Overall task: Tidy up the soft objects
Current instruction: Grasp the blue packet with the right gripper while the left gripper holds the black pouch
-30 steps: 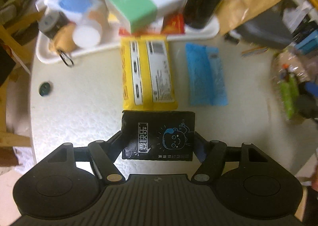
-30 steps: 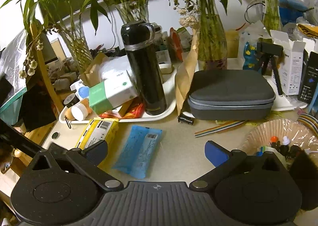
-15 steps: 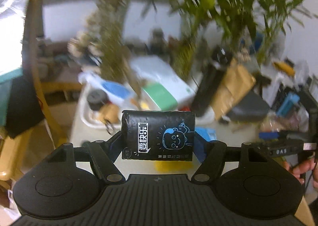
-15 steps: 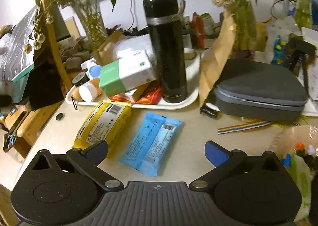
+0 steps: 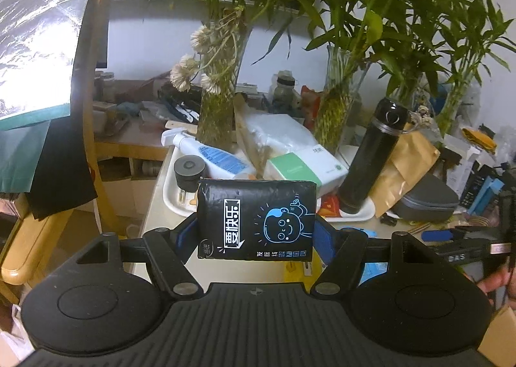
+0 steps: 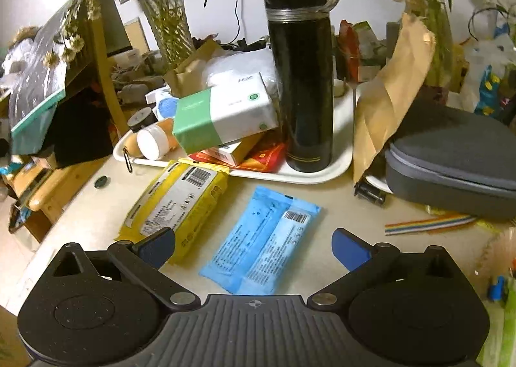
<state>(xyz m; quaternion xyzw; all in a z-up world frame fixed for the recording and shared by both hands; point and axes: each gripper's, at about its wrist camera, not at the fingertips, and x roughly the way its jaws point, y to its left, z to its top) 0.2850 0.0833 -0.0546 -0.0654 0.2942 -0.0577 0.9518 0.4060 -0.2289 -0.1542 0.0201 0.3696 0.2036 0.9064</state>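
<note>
My left gripper (image 5: 256, 234) is shut on a black tissue pack (image 5: 256, 220) with a blue cartoon face, held up above the table and level with the room. My right gripper (image 6: 254, 246) is open and empty, low over the table, with a blue wipes packet (image 6: 261, 244) lying flat between its fingers. A yellow wipes packet (image 6: 175, 205) lies flat to the left of the blue one, its near end by my left finger (image 6: 156, 247). A green and white tissue box (image 6: 222, 117) leans on the white tray (image 6: 342, 160).
A tall black flask (image 6: 301, 76) stands on the tray behind the packets. A grey zip case (image 6: 451, 157) and a brown paper bag (image 6: 387, 99) sit at the right. Glass vases with plants (image 5: 219, 108) stand behind. A rainbow ribbon cable (image 6: 429, 225) lies right.
My left gripper lifted the black tissue pack off the table and tilted up from looking down to looking level. My right gripper moved forward and lower over the blue packet.
</note>
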